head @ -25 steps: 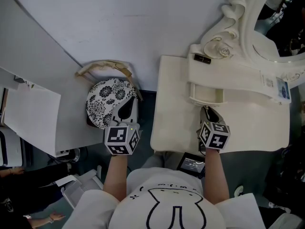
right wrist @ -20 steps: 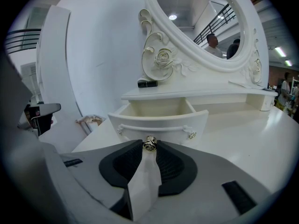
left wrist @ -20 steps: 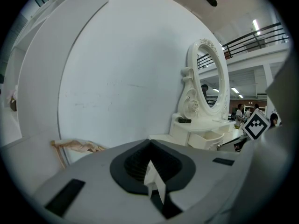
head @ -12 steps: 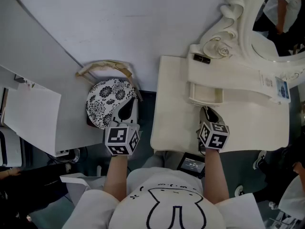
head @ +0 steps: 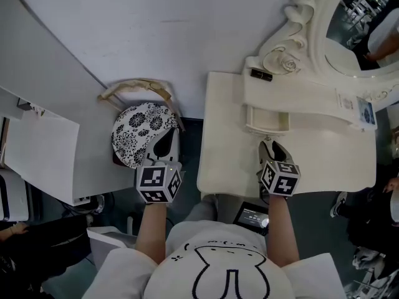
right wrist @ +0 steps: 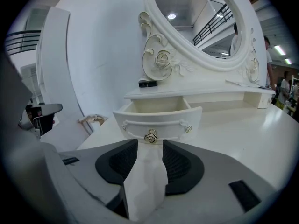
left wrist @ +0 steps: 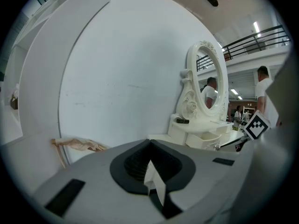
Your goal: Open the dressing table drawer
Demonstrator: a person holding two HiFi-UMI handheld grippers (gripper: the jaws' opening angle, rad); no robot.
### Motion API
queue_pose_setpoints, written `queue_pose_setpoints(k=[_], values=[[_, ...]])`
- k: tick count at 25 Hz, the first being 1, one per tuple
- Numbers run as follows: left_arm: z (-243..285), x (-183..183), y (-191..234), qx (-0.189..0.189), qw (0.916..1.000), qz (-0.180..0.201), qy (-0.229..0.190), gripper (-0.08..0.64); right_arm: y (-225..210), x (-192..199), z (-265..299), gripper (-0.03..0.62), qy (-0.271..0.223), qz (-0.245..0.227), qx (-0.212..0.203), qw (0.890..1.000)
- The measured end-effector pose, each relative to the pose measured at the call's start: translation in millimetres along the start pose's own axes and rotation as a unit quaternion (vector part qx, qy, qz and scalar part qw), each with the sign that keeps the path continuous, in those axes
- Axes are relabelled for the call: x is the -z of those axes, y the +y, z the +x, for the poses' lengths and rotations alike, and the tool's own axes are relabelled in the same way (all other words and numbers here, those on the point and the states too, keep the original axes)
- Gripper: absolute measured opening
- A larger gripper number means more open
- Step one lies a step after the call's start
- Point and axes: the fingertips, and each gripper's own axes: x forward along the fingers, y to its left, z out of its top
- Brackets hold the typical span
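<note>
The small cream drawer (head: pixel 268 119) under the oval mirror (head: pixel 355 23) stands pulled out of the dressing table (head: pixel 224 142). In the right gripper view the drawer (right wrist: pixel 156 107) is empty inside. The gold rose knob (right wrist: pixel 150 136) on its curved front sits right at the tips of my right gripper (right wrist: pixel 150 143). Its jaws have just been opening and stand apart on either side of the knob, not pressing it. In the head view the right gripper (head: pixel 270 144) rests low over the tabletop, just in front of the drawer. My left gripper (head: pixel 166 137) hovers over a floral stool, jaws together (left wrist: pixel 149 143) and empty.
A round black-and-white floral stool (head: pixel 138 132) stands left of the table, with a tan strap (head: pixel 140 87) behind it against the wall. A small black tube (head: pixel 262 75) lies on the shelf above the drawer. A white panel (head: pixel 43 148) fills the left.
Both grippers and the drawer stay where they were. Only the reflections in the mirror and the people at the picture's edges differ.
</note>
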Motion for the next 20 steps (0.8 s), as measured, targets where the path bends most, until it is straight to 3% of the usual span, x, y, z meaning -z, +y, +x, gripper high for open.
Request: queue_pose_setpoints(k=[20], values=[[-15.8,-8.8,-11.8,0.002,0.9998,-0.013,-0.017,0.028,17.1,-25.0,-32.7,0.149,-0.023,-0.041,-0.029,0.998]])
